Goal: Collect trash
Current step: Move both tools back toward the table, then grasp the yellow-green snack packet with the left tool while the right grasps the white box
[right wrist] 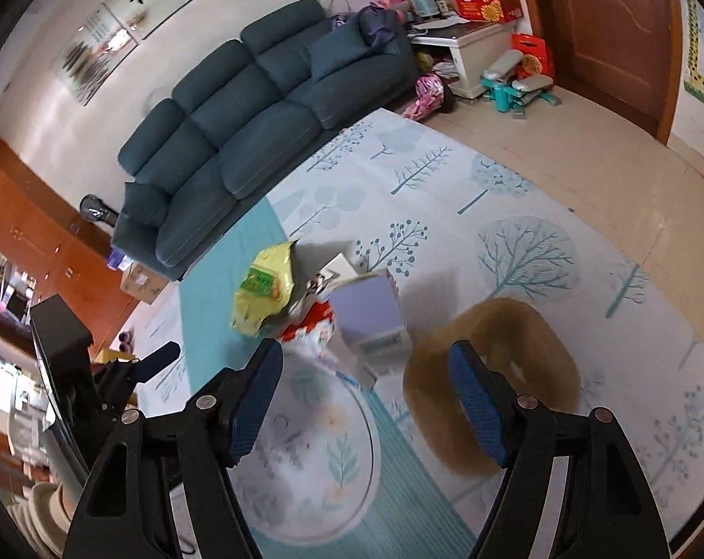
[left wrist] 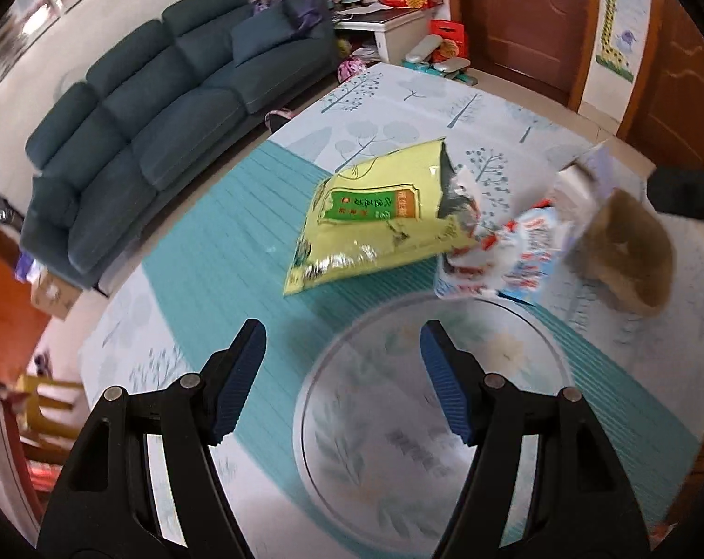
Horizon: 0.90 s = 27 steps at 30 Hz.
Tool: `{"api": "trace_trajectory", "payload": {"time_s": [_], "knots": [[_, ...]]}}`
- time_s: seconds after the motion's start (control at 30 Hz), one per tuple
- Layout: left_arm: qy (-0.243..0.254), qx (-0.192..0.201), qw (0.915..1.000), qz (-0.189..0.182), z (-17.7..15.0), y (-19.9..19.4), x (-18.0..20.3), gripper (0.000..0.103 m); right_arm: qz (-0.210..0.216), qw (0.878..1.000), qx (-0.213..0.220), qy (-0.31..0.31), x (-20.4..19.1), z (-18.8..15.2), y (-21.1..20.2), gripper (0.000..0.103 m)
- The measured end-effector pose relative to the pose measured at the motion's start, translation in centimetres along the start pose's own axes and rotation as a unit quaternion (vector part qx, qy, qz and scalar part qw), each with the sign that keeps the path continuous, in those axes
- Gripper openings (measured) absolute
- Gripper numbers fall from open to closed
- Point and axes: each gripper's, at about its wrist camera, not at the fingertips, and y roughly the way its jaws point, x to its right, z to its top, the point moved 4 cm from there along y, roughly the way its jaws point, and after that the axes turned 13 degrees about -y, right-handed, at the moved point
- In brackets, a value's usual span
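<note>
Trash lies in a heap on the patterned floor mat. A yellow-green snack bag [left wrist: 375, 228] [right wrist: 263, 289] is on the left, torn open at one end. Beside it lies a crumpled red-and-white wrapper [left wrist: 505, 261] [right wrist: 312, 326], then a pale purple carton [left wrist: 580, 181] [right wrist: 370, 316], then a brown paper bag [left wrist: 626, 256] [right wrist: 491, 372] on its side. My left gripper [left wrist: 342, 340] hangs open above the mat, short of the yellow bag. My right gripper [right wrist: 366, 358] is open too, above the carton and the brown bag's mouth. Neither holds anything.
A dark teal sofa [left wrist: 165, 116] [right wrist: 249, 126] stands along the wall behind the mat [left wrist: 240, 256]. A white cabinet [right wrist: 468, 46] with boxes, a green stepper [right wrist: 515, 84] and wooden doors [right wrist: 608, 23] are at the back. My other gripper's body [right wrist: 68, 340] shows at the left.
</note>
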Motion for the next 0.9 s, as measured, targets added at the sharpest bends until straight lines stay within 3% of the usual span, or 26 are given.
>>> {"api": "trace_trajectory", "payload": {"time_s": [0.23, 0.5, 0.7, 0.77, 0.83, 0.87, 0.9], "knots": [[0.034, 0.011, 0.9993, -0.013, 0.8, 4.2, 0.9, 0.066, -0.008, 1.0, -0.004, 0.012, 0.6, 0.5, 4.0, 0.075], [0.089, 0.053, 0.9945, -0.013, 1.4, 5.5, 2.9, 0.066, -0.006, 1.0, -0.005, 0.003, 0.3, 0.6, 5.4, 0.074], [0.135, 0.071, 0.9882, -0.018, 1.8, 7.0, 4.2, 0.066, 0.004, 1.0, -0.007, 0.003, 0.1, 0.7, 6.4, 0.061], [0.149, 0.08, 0.9853, -0.024, 2.2, 7.5, 4.6, 0.054, 0.007, 1.0, -0.005, 0.004, 0.2, 0.8, 6.5, 0.053], [0.159, 0.079, 0.9838, -0.025, 2.4, 7.6, 5.0, 0.024, 0.01, 1.0, -0.004, 0.003, 0.2, 0.6, 6.6, 0.051], [0.16, 0.077, 0.9837, -0.031, 2.6, 7.6, 5.1, 0.019, 0.011, 1.0, -0.003, 0.001, 0.1, 0.6, 6.5, 0.051], [0.157, 0.077, 0.9837, -0.039, 2.8, 7.4, 5.1, 0.001, 0.011, 1.0, -0.003, -0.002, 0.1, 0.6, 6.4, 0.05]]}}
